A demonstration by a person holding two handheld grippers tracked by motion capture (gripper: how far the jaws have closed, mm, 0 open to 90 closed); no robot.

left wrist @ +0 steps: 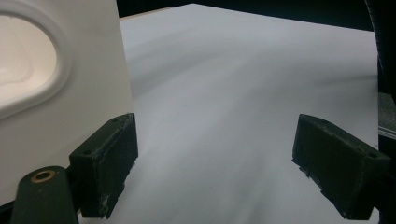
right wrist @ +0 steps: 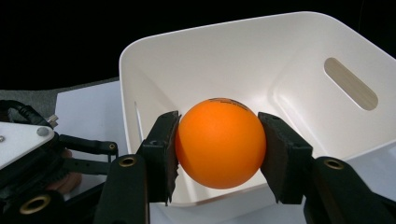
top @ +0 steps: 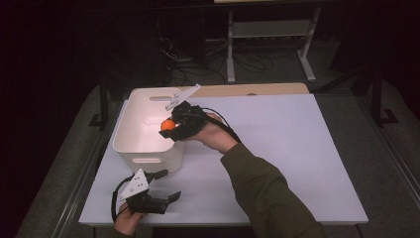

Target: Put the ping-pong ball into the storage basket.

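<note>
Smooth orange plastic ball (right wrist: pixel 219 141) pinched between the two black jaws of the right gripper (right wrist: pixel 219 149), poised over the near rim of the white plastic bin (right wrist: pixel 299 60), probably for dropping inside. Left gripper (top: pixel 159 185) at 7 o'clock from the bin, jaws wide, empty, low over the white tabletop (top: pixel 277 148), clear of the drop.

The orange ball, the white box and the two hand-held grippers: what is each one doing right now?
Orange ball: clamped between the right gripper's jaws, held over the box's rim.
White box: upright on the table, open top, nothing seen inside.
Right hand-held gripper: shut on the ball, over the box.
Left hand-held gripper: open, holding nothing, low over the table beside the box.
Table: covered by a white sheet.
</note>
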